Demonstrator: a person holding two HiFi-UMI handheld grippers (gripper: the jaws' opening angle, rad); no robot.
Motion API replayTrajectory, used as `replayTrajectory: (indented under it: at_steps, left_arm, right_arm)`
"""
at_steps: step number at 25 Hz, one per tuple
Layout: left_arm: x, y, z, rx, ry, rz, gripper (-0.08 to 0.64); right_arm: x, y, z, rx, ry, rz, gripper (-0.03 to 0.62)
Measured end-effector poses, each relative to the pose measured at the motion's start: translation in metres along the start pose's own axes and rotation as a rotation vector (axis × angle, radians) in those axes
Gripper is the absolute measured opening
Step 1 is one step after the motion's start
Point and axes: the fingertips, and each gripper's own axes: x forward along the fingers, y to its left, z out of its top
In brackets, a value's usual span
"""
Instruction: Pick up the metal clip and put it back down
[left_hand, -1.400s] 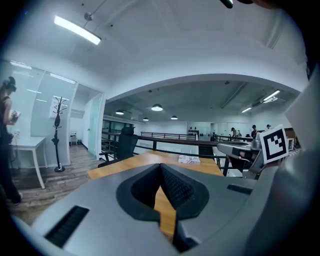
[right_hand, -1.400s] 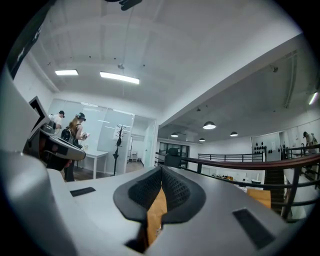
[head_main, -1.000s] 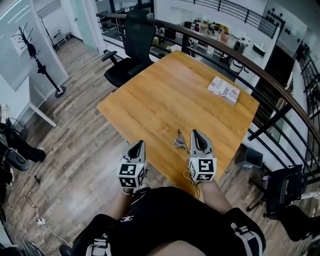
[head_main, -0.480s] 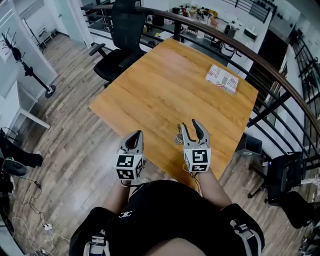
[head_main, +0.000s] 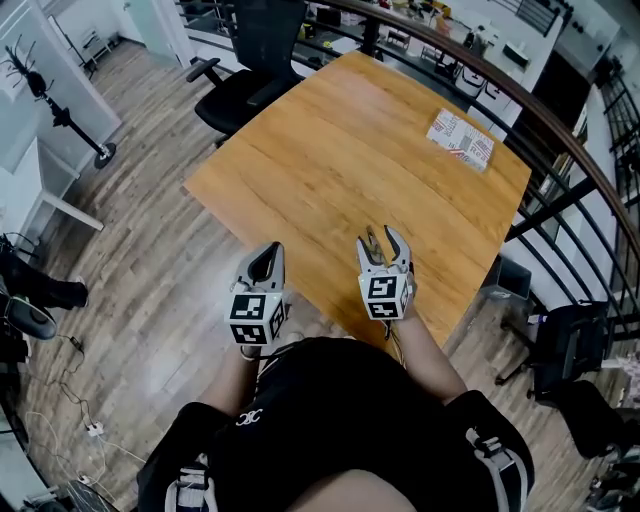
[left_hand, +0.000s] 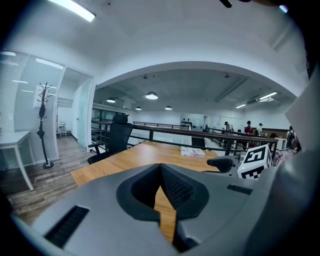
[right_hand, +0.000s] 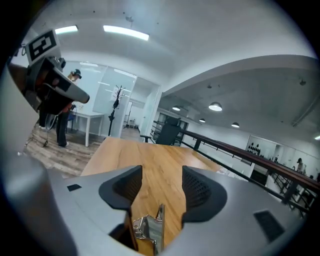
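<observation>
From the head view, I saw my right gripper (head_main: 384, 240) low over the near edge of the light wooden table (head_main: 330, 140). Its jaws had just been opening and stood wide, with the small silvery metal clip (head_main: 374, 238) between them. My left gripper (head_main: 266, 258) hung by the table's edge. In the left gripper view, its jaws met at the tips, empty. In the right gripper view, the clip (right_hand: 148, 227) lay on the wood between the spread jaws: shiny folded steel with looped wire handles, neither pad pressing it
</observation>
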Motion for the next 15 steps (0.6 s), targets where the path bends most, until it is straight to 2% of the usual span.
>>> replayTrajectory:
  at_steps: [6, 15]
  left_arm:
    - [-0.003, 0.004, -0.011, -0.016, 0.015, 0.026, 0.014]
    - [-0.003, 0.007, -0.023, -0.026, 0.033, 0.049, 0.014]
  right_arm:
    - [0.012, 0.019, -0.039, -0.022, 0.088, 0.057, 0.27]
    - [0.026, 0.029, -0.101, 0.039, 0.259, 0.09, 0.268]
